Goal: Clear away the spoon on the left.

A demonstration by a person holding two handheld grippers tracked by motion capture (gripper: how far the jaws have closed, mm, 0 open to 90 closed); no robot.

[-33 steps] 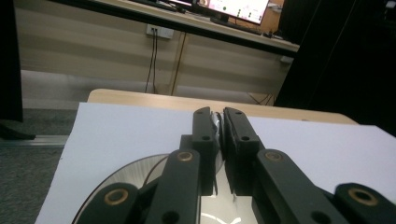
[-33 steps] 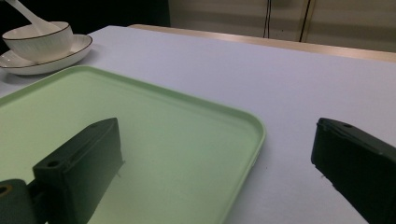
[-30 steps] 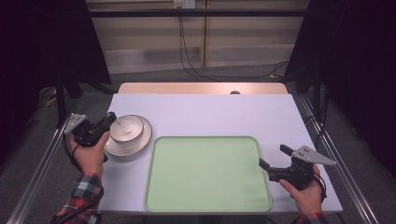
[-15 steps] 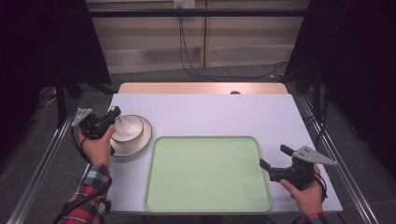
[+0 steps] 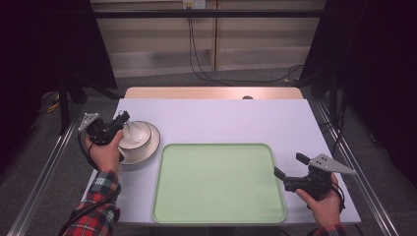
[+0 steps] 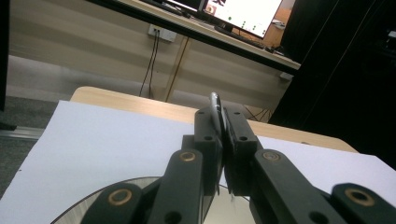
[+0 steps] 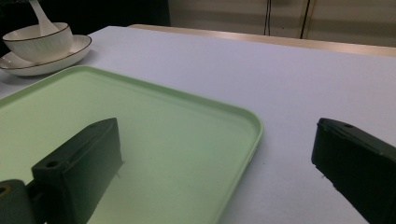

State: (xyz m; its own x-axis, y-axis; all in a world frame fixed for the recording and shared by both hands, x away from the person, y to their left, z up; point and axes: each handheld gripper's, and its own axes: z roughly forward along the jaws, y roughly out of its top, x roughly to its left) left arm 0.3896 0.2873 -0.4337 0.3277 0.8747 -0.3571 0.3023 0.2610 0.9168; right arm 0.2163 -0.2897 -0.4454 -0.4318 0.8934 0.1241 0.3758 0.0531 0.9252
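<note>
A white bowl (image 5: 139, 136) sits on a white plate (image 5: 149, 149) at the table's left. A white spoon (image 5: 129, 130) leans in the bowl with its handle up. My left gripper (image 5: 118, 124) is shut on that handle, just left of the bowl. In the left gripper view the thin handle (image 6: 215, 103) sticks up between the closed jaws of the left gripper (image 6: 223, 128), above the plate (image 6: 84, 205). My right gripper (image 5: 289, 165) stands open at the right edge of the green tray (image 5: 216, 182). The right gripper view shows the right gripper (image 7: 215, 154) empty over the tray (image 7: 154, 126), with the bowl (image 7: 39, 42) far off.
The tray takes up the middle front of the white table (image 5: 221, 120). A wooden strip (image 5: 211, 93) runs along the far edge. Metal rails (image 5: 44, 172) flank both sides. Cables (image 5: 201, 59) hang at the back wall.
My left hand has shifted slightly right toward the bowl, and the spoon handle now stands steeper. The right hand has kept still.
</note>
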